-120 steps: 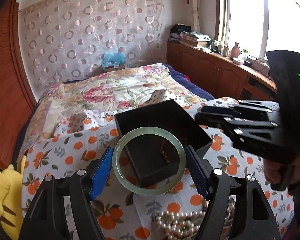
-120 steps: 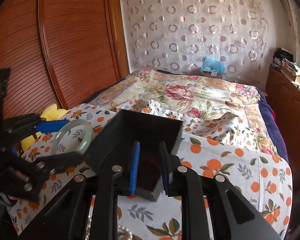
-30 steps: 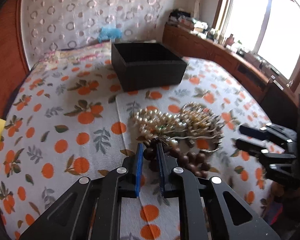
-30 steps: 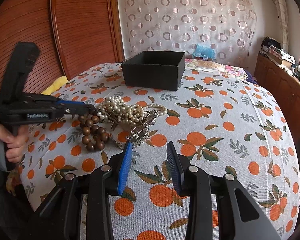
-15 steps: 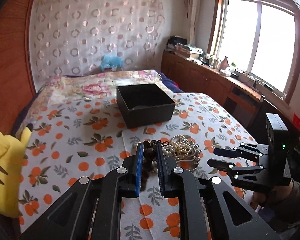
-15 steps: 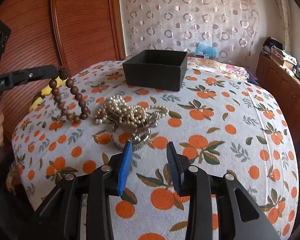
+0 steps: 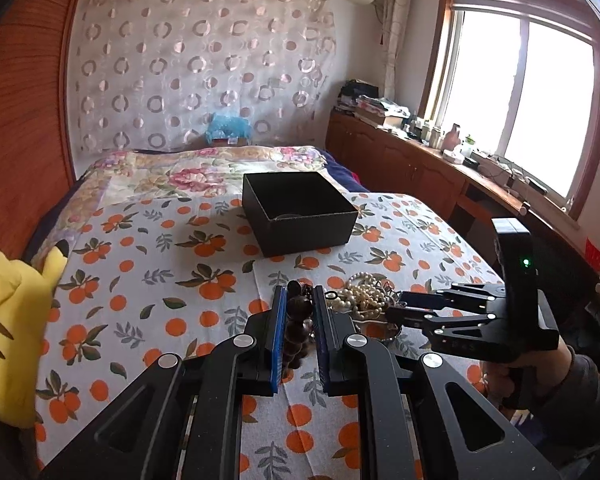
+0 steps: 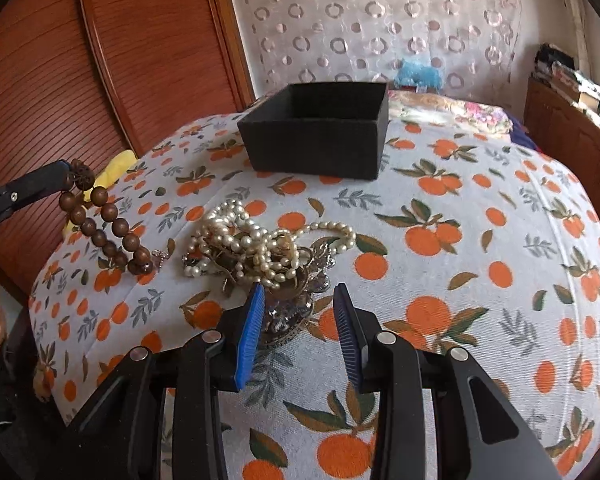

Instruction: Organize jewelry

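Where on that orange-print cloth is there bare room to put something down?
Bare cloth lies right of the pearl heap, out to the cloth's edge, and left of the black box toward the yellow plush. It is crowded in front of the box: pearls, a silvery piece, and the wooden bead bracelet hanging from the left tongs.

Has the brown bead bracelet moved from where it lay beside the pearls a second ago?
Yes. The brown bead bracelet is up off the cloth, hanging from the left gripper, left of the pearl pile on the orange-print cloth.
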`<state>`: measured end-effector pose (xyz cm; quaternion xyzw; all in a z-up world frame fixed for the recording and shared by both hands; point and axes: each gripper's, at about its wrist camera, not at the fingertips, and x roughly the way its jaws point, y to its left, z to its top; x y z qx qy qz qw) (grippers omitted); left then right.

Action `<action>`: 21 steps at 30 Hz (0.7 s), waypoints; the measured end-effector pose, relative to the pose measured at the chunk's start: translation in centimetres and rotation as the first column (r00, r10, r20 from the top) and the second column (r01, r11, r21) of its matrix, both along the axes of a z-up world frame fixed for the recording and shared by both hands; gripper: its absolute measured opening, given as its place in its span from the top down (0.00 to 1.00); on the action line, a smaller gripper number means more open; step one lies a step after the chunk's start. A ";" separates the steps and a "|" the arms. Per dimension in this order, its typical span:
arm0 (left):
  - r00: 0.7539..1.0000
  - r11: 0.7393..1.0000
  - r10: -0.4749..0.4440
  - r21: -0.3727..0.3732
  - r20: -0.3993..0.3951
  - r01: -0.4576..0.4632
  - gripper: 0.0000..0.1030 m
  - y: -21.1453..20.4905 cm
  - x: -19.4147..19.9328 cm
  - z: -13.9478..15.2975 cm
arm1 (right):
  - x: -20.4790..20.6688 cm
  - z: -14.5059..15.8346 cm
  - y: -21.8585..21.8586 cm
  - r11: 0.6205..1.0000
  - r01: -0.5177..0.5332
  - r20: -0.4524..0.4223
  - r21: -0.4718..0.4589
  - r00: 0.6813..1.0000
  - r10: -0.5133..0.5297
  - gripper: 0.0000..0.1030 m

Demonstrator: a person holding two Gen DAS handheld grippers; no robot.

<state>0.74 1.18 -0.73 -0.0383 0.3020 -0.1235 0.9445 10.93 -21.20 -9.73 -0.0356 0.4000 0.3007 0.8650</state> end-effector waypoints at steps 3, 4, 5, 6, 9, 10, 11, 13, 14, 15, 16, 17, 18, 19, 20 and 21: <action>1.000 1.000 0.000 -0.004 -0.005 0.000 0.88 0.1 0.0 -0.3 | 0.0 0.0 0.3 1.000 -0.007 0.006 -0.011 1.000 0.007 0.63; 1.000 1.000 -0.001 -0.006 -0.006 0.001 0.88 0.1 -0.1 -0.4 | 0.0 0.0 0.3 1.000 -0.005 0.011 -0.015 1.000 0.005 0.68; 1.000 1.000 -0.001 -0.007 -0.008 0.001 0.88 0.0 -0.1 -0.5 | 0.0 0.1 0.3 1.000 -0.004 0.018 -0.018 1.000 0.004 0.70; 1.000 1.000 -0.003 -0.007 -0.009 0.003 0.88 0.0 -0.1 -0.6 | 0.0 0.2 0.2 1.000 -0.006 0.017 -0.018 1.000 0.007 0.71; 1.000 1.000 -0.004 -0.008 -0.010 0.004 0.88 -0.1 -0.1 -0.7 | 0.0 0.6 -0.2 1.000 -0.004 0.029 -0.010 1.000 0.004 0.79; 1.000 1.000 -0.005 -0.008 -0.011 0.005 0.88 -0.1 -0.1 -0.8 | 0.0 0.8 -0.4 1.000 0.000 0.037 -0.010 0.999 0.001 0.82; 1.000 1.000 -0.004 -0.007 -0.010 0.004 0.88 -0.1 -0.1 -0.8 | 0.0 1.1 -0.5 1.000 0.006 0.048 -0.007 0.999 -0.005 0.91; 1.000 1.000 -0.004 -0.008 -0.010 0.004 0.88 -0.1 -0.1 -0.8 | 0.1 1.6 -0.9 1.000 0.015 0.060 0.000 0.998 -0.015 0.91; 1.000 1.000 -0.005 -0.008 -0.011 0.005 0.88 -0.1 -0.1 -0.8 | 0.2 1.8 -1.1 1.000 0.016 0.068 0.006 0.998 -0.017 0.91; 1.000 1.000 -0.005 -0.007 -0.012 0.005 0.88 -0.2 -0.1 -0.9 | 0.2 2.0 -1.1 1.000 0.018 0.076 0.007 0.997 -0.018 0.91; 1.000 1.000 -0.005 -0.007 -0.012 0.005 0.88 -0.2 -0.1 -0.9 | 0.2 2.2 -1.1 1.000 0.019 0.084 0.005 0.996 -0.019 0.91; 1.000 1.000 -0.005 -0.007 -0.012 0.005 0.88 -0.3 -0.1 -1.0 | 0.3 2.4 -1.2 1.000 0.020 0.094 0.003 0.995 -0.021 0.91; 1.000 1.000 -0.005 -0.007 -0.012 0.005 0.88 -0.3 -0.1 -1.0 | 0.3 2.6 -1.2 1.000 0.022 0.102 0.003 0.995 -0.022 0.91; 1.000 1.000 -0.006 -0.007 -0.012 0.006 0.88 -0.4 -0.1 -1.1 | 0.4 2.8 -1.2 1.000 0.023 0.110 0.001 0.994 -0.023 0.91; 1.000 1.000 -0.006 -0.006 -0.012 0.006 0.88 -0.4 -0.1 -1.1 | 0.4 3.1 -1.2 1.000 0.025 0.123 -0.005 0.992 -0.024 0.91; 1.000 1.000 -0.006 -0.006 -0.011 0.006 0.88 -0.4 -0.1 -1.1 | 0.5 3.4 -1.1 1.000 0.028 0.137 -0.014 0.990 -0.025 0.91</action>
